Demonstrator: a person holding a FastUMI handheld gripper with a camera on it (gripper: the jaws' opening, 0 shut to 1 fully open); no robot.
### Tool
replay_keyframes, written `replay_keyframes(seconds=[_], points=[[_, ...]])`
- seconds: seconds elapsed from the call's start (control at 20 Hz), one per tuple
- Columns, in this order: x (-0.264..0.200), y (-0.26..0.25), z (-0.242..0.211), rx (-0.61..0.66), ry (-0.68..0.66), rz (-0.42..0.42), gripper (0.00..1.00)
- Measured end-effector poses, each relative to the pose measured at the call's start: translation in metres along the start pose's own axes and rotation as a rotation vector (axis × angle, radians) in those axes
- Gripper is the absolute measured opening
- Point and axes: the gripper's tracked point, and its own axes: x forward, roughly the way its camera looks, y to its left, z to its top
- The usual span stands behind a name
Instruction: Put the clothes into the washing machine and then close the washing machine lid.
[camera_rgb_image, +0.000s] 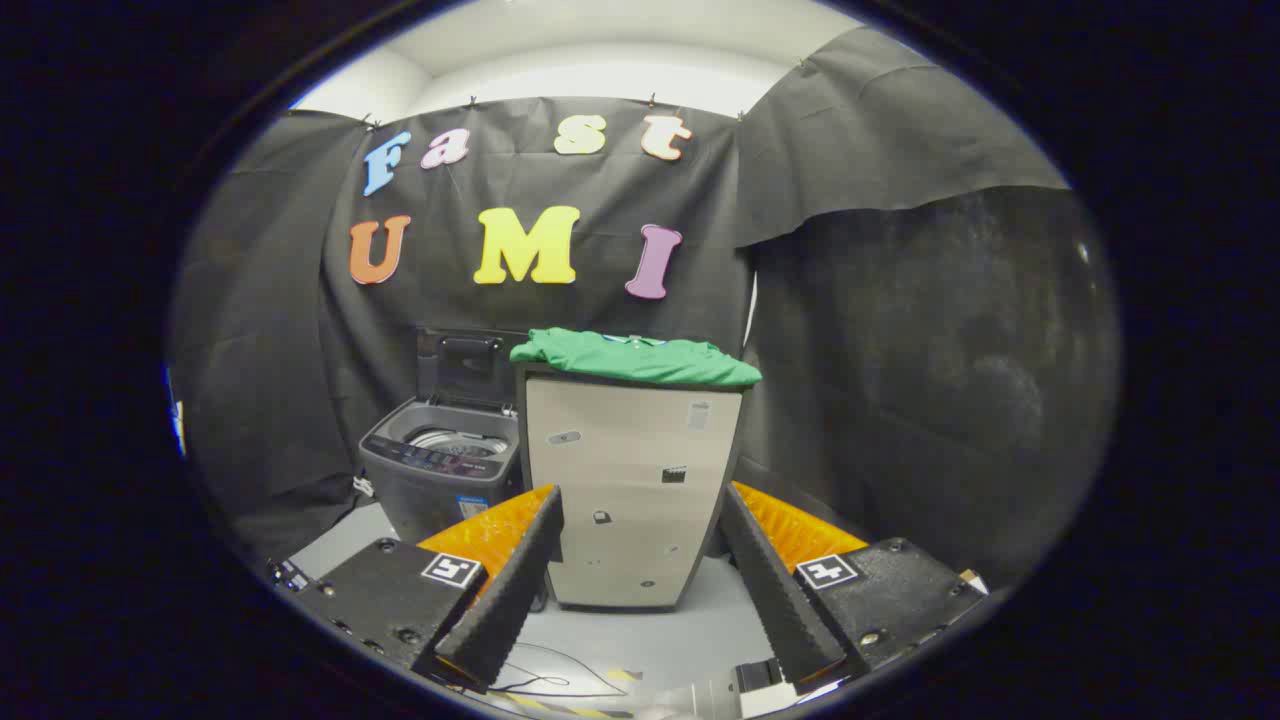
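Observation:
A folded green garment (636, 358) lies on top of a tall pale cabinet (630, 490) that stands straight ahead, beyond my fingers. Left of the cabinet stands a small grey top-loading washing machine (440, 475); its lid (470, 365) is raised upright at the back and the drum opening shows. My gripper (640, 500) is open, fingers spread wide with nothing between them, well short of the cabinet and below the garment's height.
Black cloth walls close the booth behind and on both sides. The grey floor (660, 635) runs from the fingers to the cabinet's foot. A thin cable (545, 680) lies on the floor near my left finger.

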Motion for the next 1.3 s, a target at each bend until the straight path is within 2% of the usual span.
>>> replay_keyframes(seconds=[1.0,1.3], points=[[-0.001,-0.001,0.012,0.045,0.003,-0.024,1.00],[0.008,-0.001,0.046,0.035,-0.026,-0.055,1.00]])
